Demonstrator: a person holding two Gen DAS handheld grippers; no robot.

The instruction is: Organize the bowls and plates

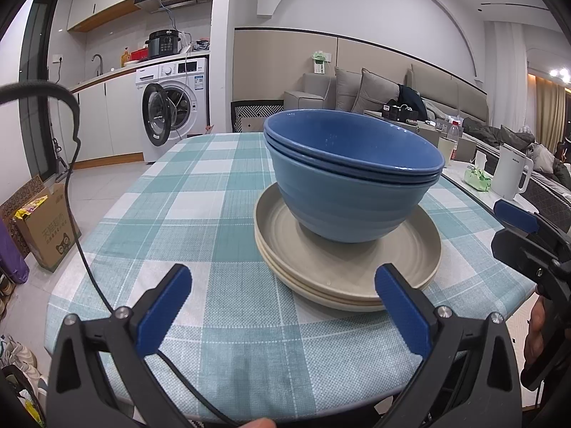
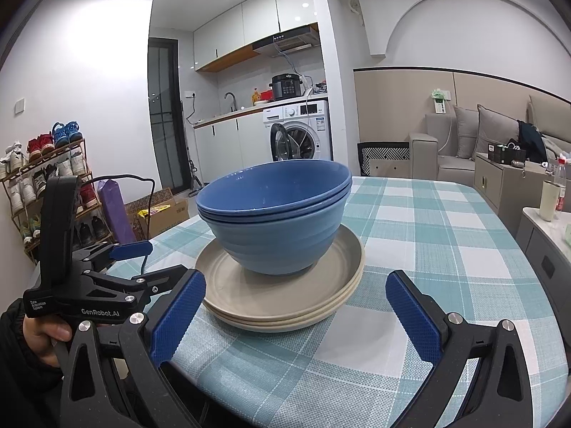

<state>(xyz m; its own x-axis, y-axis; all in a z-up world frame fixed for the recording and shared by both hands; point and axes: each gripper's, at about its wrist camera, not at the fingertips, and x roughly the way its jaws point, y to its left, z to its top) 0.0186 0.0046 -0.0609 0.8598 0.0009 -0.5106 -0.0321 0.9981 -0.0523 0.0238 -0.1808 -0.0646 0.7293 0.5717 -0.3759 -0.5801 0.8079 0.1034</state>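
Bowls [image 1: 351, 182], blue and nested, sit on stacked beige plates [image 1: 342, 267] on our checked table [image 1: 178, 214]. We hold the left gripper [image 1: 282, 306] and right gripper [image 2: 296, 314] near the stack, jaws wide apart, touching nothing.

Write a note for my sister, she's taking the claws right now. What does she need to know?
Left claw: open, empty, low over the checked tablecloth, in front of the stack.
Right claw: open, empty, also facing the stack.
Blue bowls: nested together, sitting on the beige plates, which are stacked mid-table.
Done: bowls and plates look gathered into one pile.
Left: probably nothing, or moving the pile; where isn't shown.
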